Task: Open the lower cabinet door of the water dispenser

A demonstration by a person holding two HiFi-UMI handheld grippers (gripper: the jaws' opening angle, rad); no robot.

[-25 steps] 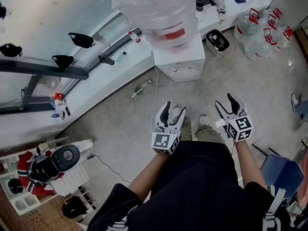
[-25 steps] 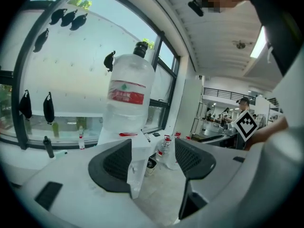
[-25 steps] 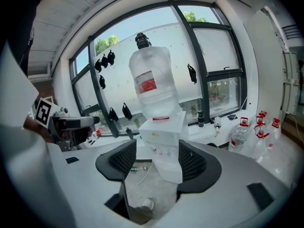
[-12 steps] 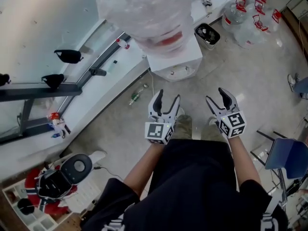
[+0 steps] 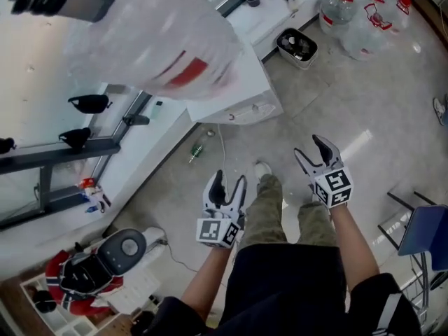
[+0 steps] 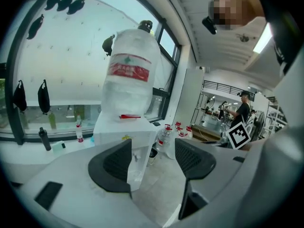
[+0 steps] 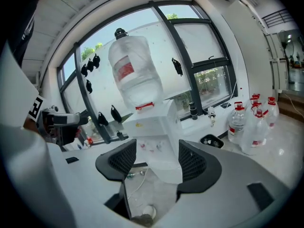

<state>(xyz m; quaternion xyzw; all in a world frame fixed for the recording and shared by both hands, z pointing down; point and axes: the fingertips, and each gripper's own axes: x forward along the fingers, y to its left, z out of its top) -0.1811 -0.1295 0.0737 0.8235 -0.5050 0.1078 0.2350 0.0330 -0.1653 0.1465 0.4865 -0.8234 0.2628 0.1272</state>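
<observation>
**Both tongs open, well short of the water dispenser**

The grey floor point(image 5: 378, 117) spreads out below me. The white water dispenser point(image 5: 241, 93) stands on it against the window ledge point(image 5: 150, 142), ahead of my feet and well apart from both tongs. A big clear bottle point(image 5: 150, 44) with a red label sits on top of it. In both gripper views the dispenser's lower front point(image 7: 164, 167) shows in the gap between the jaws, far beyond them, and I cannot make out the seam of the lower cabinet door there. To the dispenser's right in the head view, a cluster of spare water jugs point(image 5: 357, 16) with red caps stands on the floor. A dark bin point(image 5: 297, 47) sits between the jugs and the dispenser. My left tongs point(image 5: 229, 180) hang over the floor beside my left leg, jaws apart with nothing in them. My right tongs point(image 5: 313, 151) are held a little farther forward, jaws likewise spread and empty. A small green bottle point(image 5: 196, 151) lies on the floor near the ledge, with a thin white cord point(image 5: 222, 145) beside it.
</observation>
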